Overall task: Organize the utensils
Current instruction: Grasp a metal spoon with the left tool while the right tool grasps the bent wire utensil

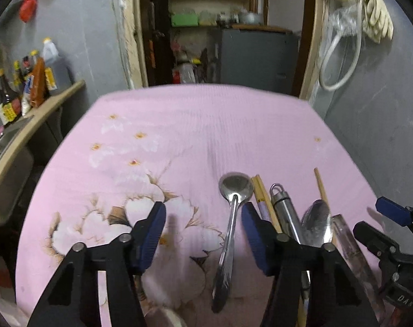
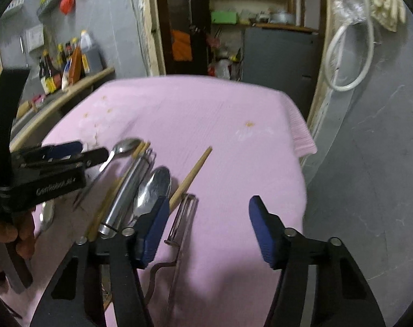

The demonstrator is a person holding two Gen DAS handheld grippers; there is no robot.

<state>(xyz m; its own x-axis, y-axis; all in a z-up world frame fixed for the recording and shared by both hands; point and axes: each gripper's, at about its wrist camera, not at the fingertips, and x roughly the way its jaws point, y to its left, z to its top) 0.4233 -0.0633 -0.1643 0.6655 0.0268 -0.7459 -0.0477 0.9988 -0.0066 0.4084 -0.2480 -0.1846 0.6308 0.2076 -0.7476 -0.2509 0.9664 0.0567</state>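
Note:
Utensils lie side by side on a pink flowered cloth. A steel spoon lies between the fingers of my left gripper, which is open above it. To its right lie wooden chopsticks, a steel cylindrical tool, a second spoon and a clear-handled peeler. My right gripper is open over the cloth, with the peeler between its fingers. One chopstick and the second spoon lie by its left finger.
The left gripper's body shows at the left of the right wrist view. A counter with sauce bottles stands left of the table. A grey wall runs along the table's right edge. A doorway with shelves lies beyond the far edge.

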